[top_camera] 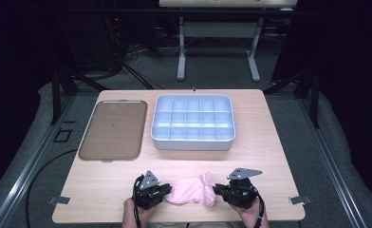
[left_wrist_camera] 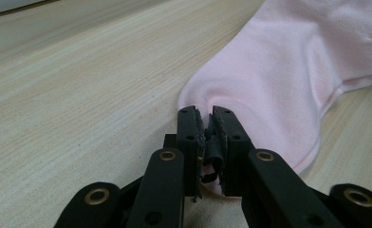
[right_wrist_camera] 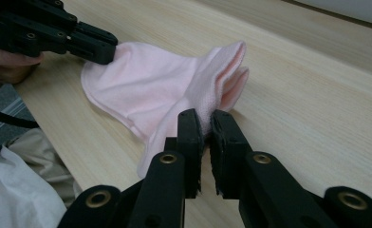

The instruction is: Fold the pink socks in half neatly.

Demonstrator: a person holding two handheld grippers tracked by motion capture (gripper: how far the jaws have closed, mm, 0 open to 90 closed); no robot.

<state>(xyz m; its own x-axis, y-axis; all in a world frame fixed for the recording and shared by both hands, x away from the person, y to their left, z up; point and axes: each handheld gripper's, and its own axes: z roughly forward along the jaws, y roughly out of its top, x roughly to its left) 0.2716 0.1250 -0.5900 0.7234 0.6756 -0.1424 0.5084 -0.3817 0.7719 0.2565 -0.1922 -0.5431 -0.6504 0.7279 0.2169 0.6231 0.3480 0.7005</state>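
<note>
At the desk's (top_camera: 103,199) near edge, my left gripper (top_camera: 164,192) and right gripper (top_camera: 218,191) each pinched an end of the pink sock (top_camera: 192,191). Both bites looked shallow; a hard pull could have slipped the fabric free.

Counted on one wooden table (top_camera: 269,156): one pink sock (top_camera: 192,191) at 6 o'clock, one brown flat tray (top_camera: 113,129) at 10 o'clock, one pale blue compartment box (top_camera: 192,122) at 12 o'clock, divided into fifteen cells, three rows of five. Two black two-jaw grippers, the left gripper (top_camera: 165,192) at 7 o'clock and the right gripper (top_camera: 219,190) at 5 o'clock, each topped by one grey three-cornered plate. Beyond the table's far edge, one second table (top_camera: 218,38) on two white legs.
</note>
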